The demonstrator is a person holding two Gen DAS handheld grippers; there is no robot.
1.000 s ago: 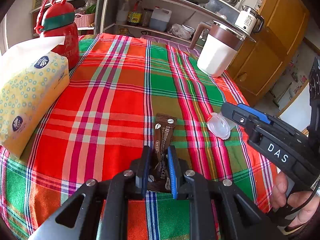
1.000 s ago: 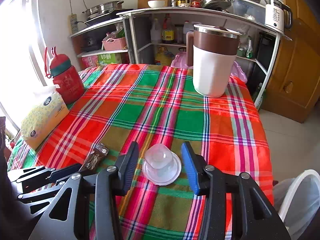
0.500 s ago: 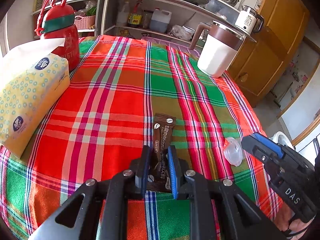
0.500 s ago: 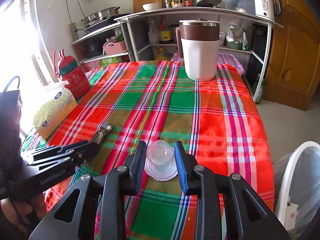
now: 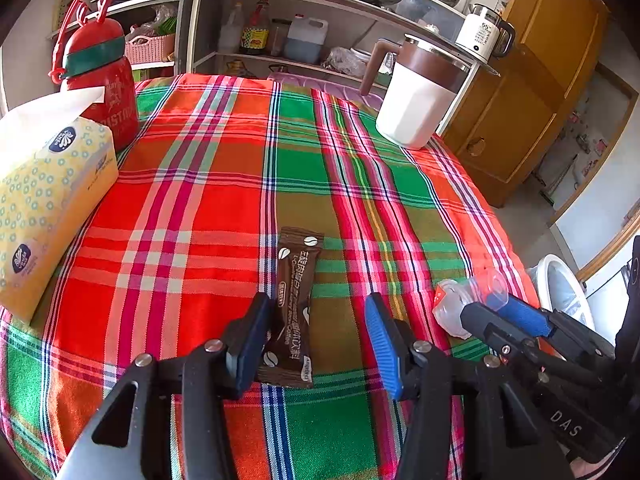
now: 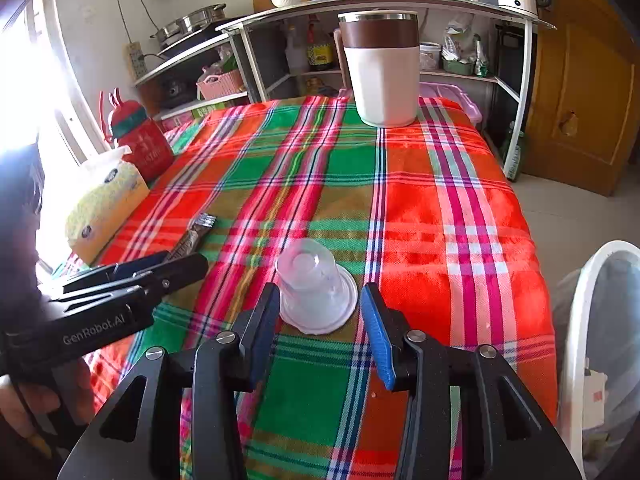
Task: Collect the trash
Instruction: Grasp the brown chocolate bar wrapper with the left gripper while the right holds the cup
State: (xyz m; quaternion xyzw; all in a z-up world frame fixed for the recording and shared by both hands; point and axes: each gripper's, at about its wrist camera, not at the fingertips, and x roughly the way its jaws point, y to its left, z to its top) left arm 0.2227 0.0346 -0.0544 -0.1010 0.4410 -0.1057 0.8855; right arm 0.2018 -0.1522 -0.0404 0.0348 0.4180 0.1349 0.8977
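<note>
Coffee sachet (image 5: 295, 304) lies on tablecloth (image 5: 224, 200), plastic cup (image 5: 464, 300) to its right.

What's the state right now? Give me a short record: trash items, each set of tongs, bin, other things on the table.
trash 1: brown sachet, flat on the cloth
trash 2: clear cup, upside down on the cloth
left tongs: opening, sachet between the pads, right pad clear of it
right tongs: opening, pads either side of the cup, not pressing
bin: white rim, beside the table's right edge
others: tissue pack, red bottle, white jug
</note>
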